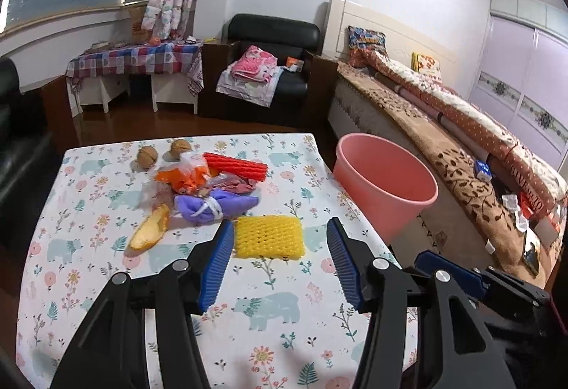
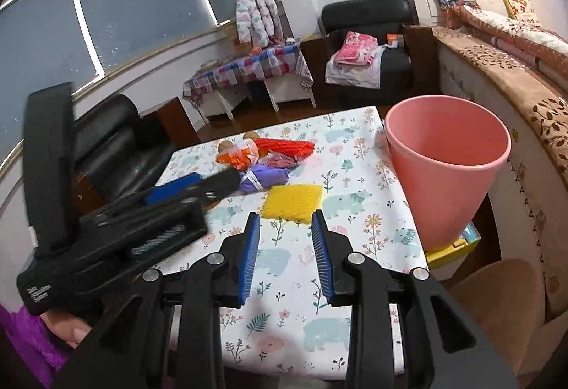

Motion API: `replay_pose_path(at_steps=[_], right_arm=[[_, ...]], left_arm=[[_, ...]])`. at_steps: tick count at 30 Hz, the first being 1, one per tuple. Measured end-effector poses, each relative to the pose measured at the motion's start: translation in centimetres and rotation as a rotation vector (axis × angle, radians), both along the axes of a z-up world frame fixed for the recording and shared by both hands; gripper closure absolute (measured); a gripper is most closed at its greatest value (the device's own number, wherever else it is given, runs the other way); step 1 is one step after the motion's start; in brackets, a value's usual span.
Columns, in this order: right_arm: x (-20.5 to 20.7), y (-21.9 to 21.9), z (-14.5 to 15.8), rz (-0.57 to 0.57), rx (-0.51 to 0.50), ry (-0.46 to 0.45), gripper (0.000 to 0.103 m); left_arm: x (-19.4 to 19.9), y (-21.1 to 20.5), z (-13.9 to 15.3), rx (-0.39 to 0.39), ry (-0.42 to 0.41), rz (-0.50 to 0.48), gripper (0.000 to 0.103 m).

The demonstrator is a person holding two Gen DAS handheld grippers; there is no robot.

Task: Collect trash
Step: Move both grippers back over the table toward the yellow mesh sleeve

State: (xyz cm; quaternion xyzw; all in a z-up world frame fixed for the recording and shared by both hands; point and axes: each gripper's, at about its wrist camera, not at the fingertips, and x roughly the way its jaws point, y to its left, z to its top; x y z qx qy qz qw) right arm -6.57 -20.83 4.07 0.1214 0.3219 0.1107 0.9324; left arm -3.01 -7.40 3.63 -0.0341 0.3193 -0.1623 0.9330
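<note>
A yellow foam net [image 1: 268, 237] [image 2: 293, 202] lies on the floral table [image 1: 248, 318] [image 2: 284, 282]. Behind it is a trash pile: a purple wrapper [image 1: 213, 206] [image 2: 264, 177], a red foam net [image 1: 237, 166] [image 2: 285, 144], orange plastic [image 1: 184, 176] [image 2: 236, 156], a peel [image 1: 151, 231] and two walnuts [image 1: 147, 156]. A pink bin [image 1: 385, 186] [image 2: 445, 169] stands off the table's right edge. My left gripper [image 1: 280, 229] is open, its tips flanking the yellow net's near edge. My right gripper [image 2: 285, 217] is open and empty, just short of the net.
The left gripper's body [image 2: 117, 222] crosses the right wrist view at the left. A bed [image 1: 461, 147] lies right of the bin, a black armchair [image 1: 266, 69] and a checkered side table [image 1: 138, 64] behind. A brown stool [image 2: 497, 303] stands by the table's near right corner.
</note>
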Motion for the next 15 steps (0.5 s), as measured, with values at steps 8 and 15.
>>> replay_pose_path(at_steps=[8,15], right_arm=[[1.4,0.2,2.6,-0.066,-0.041,-0.085,0.072],[4.0,1.7,2.4,0.01,-0.032,-0.065,0.072]], left_arm=[[-1.1,4.8,1.5,-0.015,-0.063,0.089,0.048],[-1.2,10.4,2.0,-0.022,-0.089,0.212,0.046]])
